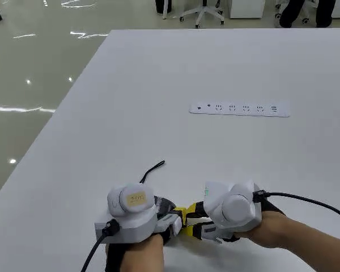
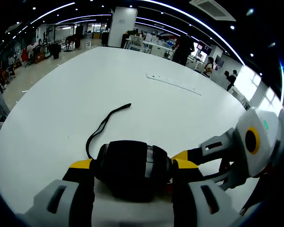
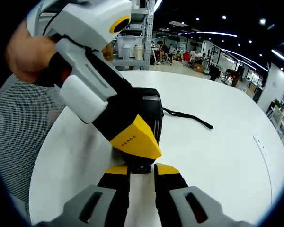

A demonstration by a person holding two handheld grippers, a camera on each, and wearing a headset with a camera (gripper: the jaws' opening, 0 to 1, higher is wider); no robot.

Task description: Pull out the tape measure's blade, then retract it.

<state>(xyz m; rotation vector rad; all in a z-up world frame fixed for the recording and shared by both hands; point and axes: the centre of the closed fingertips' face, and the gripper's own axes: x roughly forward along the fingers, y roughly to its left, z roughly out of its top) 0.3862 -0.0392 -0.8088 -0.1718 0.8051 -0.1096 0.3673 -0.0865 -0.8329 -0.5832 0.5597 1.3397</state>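
Anchoring fell to the left tongs (image 2: 132, 166), low at the near edge of the worktop (image 1: 158, 85). Their yellow-tipped jaws were closed on either flank of the tape measure (image 2: 128, 156), so its black case was squeezed between them and could not follow a pull. In the left gripper view the case sat square across the jaws; whether it rested on the worktop I could not tell. Its black strap (image 2: 103, 126) lay loose on the white surface beyond, curling toward the far left, out of the way of both tools. Just right of the case, the right tongs (image 3: 142, 171) met the left ones nearly head-on. In the right gripper view their jaws were pressed almost together, pinching a small dark part at the end of the case facing them, which I judged to be the blade tip (image 3: 141, 165). That opposed hold suited the task: one tool to fix the body, the other to draw the blade away to the right. No length of blade showed between the two, so I judged the pull not yet begun. Farther off to the right, a white power strip (image 1: 241, 108) lay flat, well apart from the work.
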